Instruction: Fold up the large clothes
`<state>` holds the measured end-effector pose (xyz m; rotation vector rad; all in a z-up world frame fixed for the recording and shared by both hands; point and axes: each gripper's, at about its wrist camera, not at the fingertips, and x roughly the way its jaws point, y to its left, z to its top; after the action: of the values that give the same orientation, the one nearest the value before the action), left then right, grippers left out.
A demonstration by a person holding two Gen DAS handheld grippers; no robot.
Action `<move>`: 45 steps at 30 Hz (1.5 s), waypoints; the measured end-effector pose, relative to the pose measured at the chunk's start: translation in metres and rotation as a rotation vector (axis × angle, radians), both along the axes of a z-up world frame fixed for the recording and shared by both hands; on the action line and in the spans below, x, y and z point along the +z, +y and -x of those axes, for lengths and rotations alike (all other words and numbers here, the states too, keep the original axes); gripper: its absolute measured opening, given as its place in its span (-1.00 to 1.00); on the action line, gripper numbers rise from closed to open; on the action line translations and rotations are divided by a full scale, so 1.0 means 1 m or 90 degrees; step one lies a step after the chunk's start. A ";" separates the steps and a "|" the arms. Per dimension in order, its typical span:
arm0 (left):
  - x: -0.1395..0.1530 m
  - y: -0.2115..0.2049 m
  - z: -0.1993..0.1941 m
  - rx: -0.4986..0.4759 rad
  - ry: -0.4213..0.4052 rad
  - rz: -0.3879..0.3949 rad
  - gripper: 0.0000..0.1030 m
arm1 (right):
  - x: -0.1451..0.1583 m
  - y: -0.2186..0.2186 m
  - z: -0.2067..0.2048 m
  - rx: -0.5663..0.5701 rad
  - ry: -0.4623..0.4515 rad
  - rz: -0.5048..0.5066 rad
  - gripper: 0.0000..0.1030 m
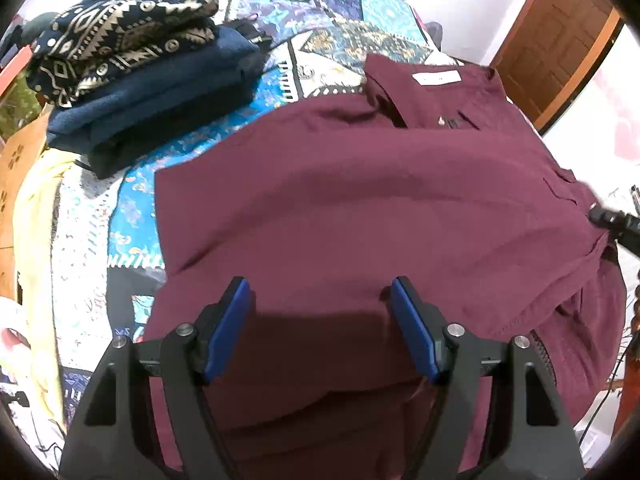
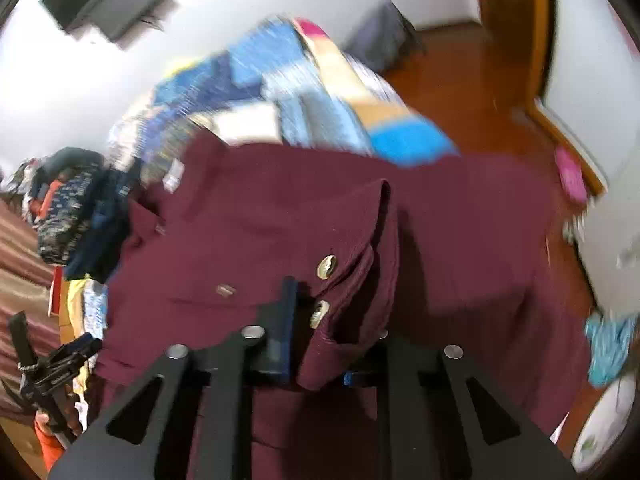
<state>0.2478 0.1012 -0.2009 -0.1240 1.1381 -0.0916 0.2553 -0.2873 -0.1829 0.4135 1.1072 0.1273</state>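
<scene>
A large maroon cloth shirt (image 1: 360, 208) with a white neck label lies spread on the blue patterned patchwork quilt (image 1: 132, 208) of a bed. The right gripper (image 2: 320, 320) is clamped on the shirt's buttoned cuff. The left gripper (image 1: 320, 320) hangs above the shirt, jaws apart, grasping nothing. A stack of folded dark clothes (image 1: 132, 80) sits on the quilt, apart from the shirt.

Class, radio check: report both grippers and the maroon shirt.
Left gripper open above maroon shirt. Right gripper shut on buttoned cuff. Folded stack clear, beside the shirt.
</scene>
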 end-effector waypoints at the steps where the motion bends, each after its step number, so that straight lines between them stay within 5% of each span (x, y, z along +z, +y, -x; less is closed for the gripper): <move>1: 0.000 -0.001 0.000 -0.001 0.001 -0.002 0.39 | -0.008 -0.004 0.003 -0.012 0.012 -0.004 -0.60; 7: 0.006 -0.003 -0.001 0.003 -0.012 -0.002 0.39 | 0.012 -0.017 0.013 -0.037 -0.009 0.004 -0.30; 19: 0.054 -0.043 0.001 -0.043 -0.100 -0.042 0.39 | 0.054 -0.088 0.054 -0.182 -0.082 0.077 0.00; 28: 0.064 -0.076 -0.012 -0.080 -0.115 -0.023 0.39 | 0.011 -0.130 0.092 -0.258 -0.009 0.016 0.00; 39: 0.052 -0.091 -0.014 -0.090 -0.086 -0.033 0.39 | -0.055 -0.168 0.102 -0.317 0.059 -0.179 0.03; 45: 0.044 -0.082 -0.018 -0.062 -0.065 -0.031 0.39 | -0.059 -0.176 0.084 -0.326 0.040 -0.152 0.06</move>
<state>0.2657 0.0192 -0.1570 -0.0200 1.0442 -0.1545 0.1714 -0.4631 -0.2422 0.9069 1.0192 -0.2094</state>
